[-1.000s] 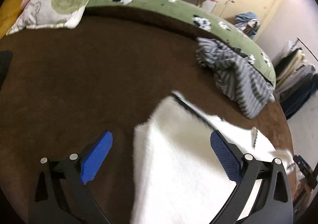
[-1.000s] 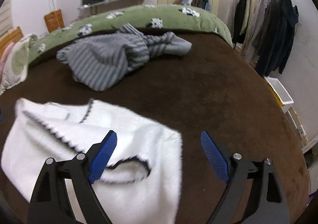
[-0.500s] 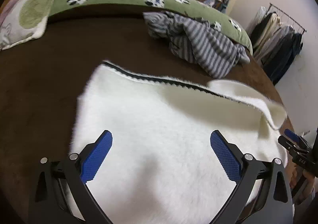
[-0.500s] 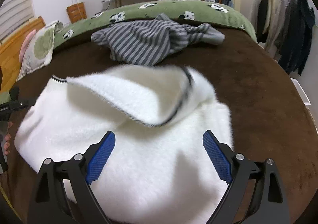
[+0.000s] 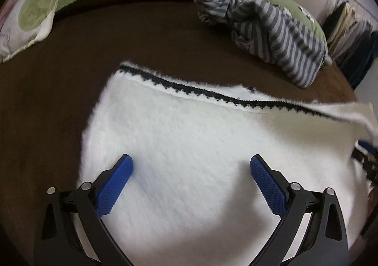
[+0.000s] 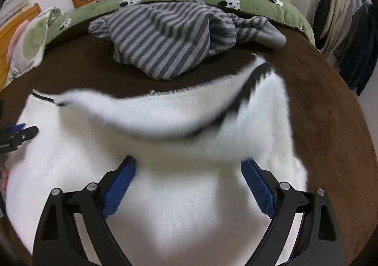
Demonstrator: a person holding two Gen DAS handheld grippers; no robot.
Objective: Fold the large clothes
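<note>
Both wide apart: left hand-held gripper (image 5: 191, 164), right hand-held gripper (image 6: 187, 164), over white sweater (image 5: 200, 148) on brown bed (image 5: 59, 100). Soft, fluffy, probably light; best pinched along black-trimmed hem (image 5: 212, 96). Beyond, striped garment (image 6: 165, 37).

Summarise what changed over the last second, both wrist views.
Both grippers swung in over the white fuzzy sweater, which sat off to one side a second ago and now lies under both. Its black-trimmed edge has flopped over and blurs with motion. Left gripper and right gripper stayed open, gripping nothing. The striped garment stayed heaped on the brown blanket.
</note>
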